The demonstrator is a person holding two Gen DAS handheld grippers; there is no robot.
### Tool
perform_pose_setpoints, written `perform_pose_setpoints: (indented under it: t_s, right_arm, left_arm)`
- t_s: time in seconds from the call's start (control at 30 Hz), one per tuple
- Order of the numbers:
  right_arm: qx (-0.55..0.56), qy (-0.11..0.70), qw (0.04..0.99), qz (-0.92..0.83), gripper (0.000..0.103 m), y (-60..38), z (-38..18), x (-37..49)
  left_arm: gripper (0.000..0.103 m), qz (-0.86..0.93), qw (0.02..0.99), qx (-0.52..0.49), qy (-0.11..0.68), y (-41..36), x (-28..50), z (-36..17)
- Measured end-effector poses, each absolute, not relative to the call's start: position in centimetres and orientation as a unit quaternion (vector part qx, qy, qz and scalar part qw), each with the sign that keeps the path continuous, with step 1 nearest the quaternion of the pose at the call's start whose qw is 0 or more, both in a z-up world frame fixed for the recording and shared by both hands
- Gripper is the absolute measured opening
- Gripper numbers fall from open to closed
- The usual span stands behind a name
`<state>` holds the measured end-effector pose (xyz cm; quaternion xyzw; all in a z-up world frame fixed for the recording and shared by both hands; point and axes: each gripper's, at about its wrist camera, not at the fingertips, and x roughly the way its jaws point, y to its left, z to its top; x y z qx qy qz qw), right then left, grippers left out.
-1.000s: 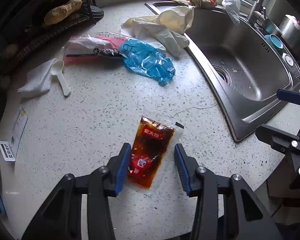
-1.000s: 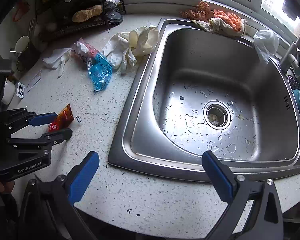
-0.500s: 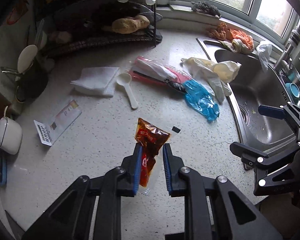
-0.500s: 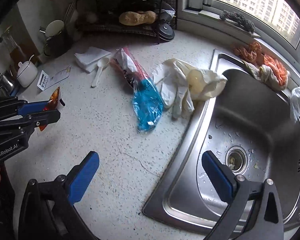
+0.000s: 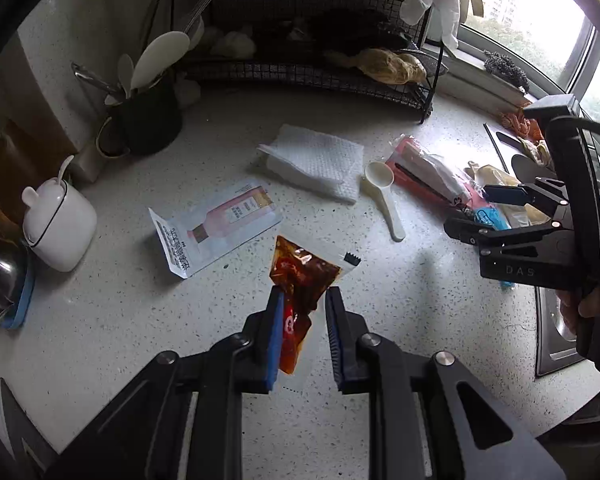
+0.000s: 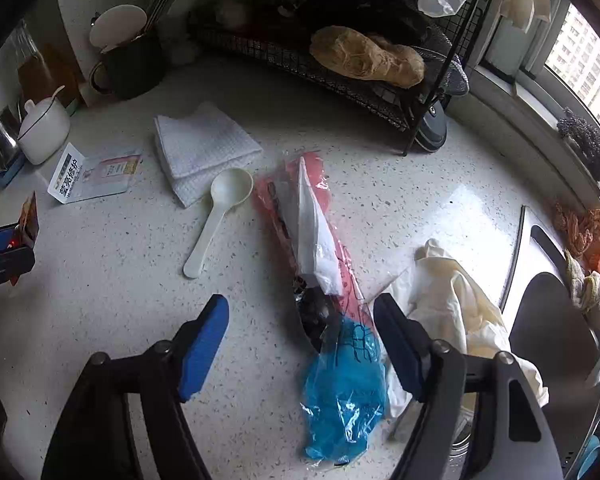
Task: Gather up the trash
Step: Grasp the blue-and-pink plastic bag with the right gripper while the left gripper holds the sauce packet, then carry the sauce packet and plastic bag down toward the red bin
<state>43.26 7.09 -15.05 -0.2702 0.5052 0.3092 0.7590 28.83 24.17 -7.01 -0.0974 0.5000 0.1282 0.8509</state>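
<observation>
Between our left gripper's (image 5: pixel 302 334) fingers hangs a red sauce packet (image 5: pixel 298 292), clamped near its lower half and lifted off the speckled countertop (image 5: pixel 120 320), its torn top tilting forward. We point that gripper steeply downward. Our right gripper (image 6: pixel 302 344) also angles down, its jaws closing but not pressing on anything, with the blue plastic wrapper (image 6: pixel 344 392) and the red-and-white bag (image 6: pixel 312 232) lying between its fingers, nearer the right one. Rubber gloves (image 6: pixel 452 304) lie just outside that finger.

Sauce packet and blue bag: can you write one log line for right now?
left gripper: shut on sauce packet, lifted | right gripper: closing over blue plastic bag, not pinched yet
</observation>
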Motion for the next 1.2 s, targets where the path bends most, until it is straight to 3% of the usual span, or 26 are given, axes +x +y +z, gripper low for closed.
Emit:
perform_pose_setpoints:
  t_s: [0.17,0.27,0.33,0.7,1.2]
  right_arm:
    - [-0.286,0.523,0.737,0.319,0.041,8.3,-16.9,43.4]
    - [-0.285,0.524,0.738,0.316,0.02,8.5,-16.8,42.8]
    - [-0.29,0.523,0.739,0.311,0.018,8.5,-16.7,41.9]
    - [-0.214,0.527,0.758,0.321,0.014,1.8,-11.7,34.3]
    - [-0.156,0.538,0.785,0.264,0.014,-12.5,-7.5,22.2]
  left_arm:
    - [0.018,0.127,0.844,-0.102,0.511,24.5,28.2,-7.9]
    - [0.018,0.124,0.843,-0.105,0.512,24.4,28.0,-7.8]
    - [0.018,0.119,0.844,-0.103,0.512,24.0,28.0,-7.6]
    - [0.019,0.083,0.852,-0.081,0.51,18.6,27.1,-6.2]
    - [0.019,0.01,0.858,-0.029,0.513,3.0,20.9,-5.4]
